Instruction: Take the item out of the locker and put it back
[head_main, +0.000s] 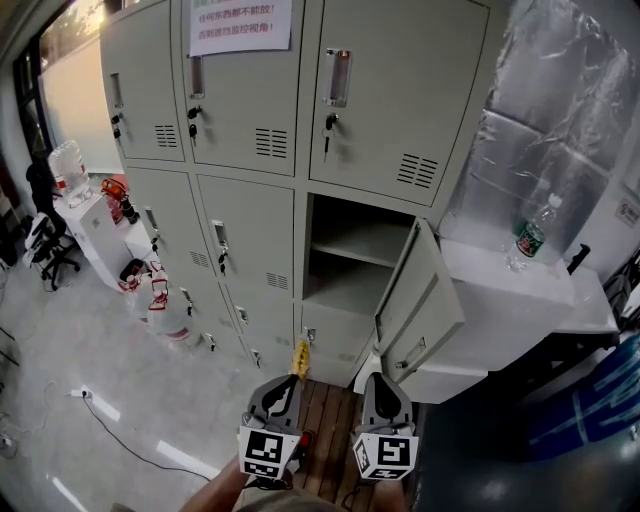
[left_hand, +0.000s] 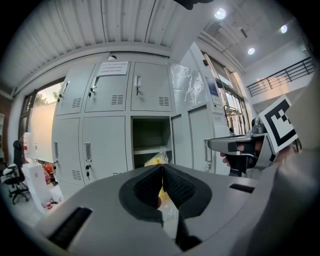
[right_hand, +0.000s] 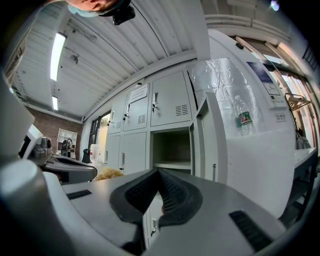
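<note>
Looking clear-wrapped only close-up, perhaps: left gripper's (left_hand: 162, 166) bag (left_hand: 156, 158)

Two grippers down front, the left gripper (head_main: 290, 383) and the right gripper (head_main: 380, 383), with one marker cube on each. One clear bag (head_main: 300, 352) of yellow stuff. On the lockers (head_main: 250, 220): three closed doors (head_main: 400, 80) across the top row, one open door (head_main: 420, 300) below, and one shelf (head_main: 355, 250) inside that compartment. One paper notice (head_main: 240, 25) (print too small to read). One bottle (head_main: 530, 235) on the white surface (head_main: 560, 290). One office chair (head_main: 48, 245).
</note>
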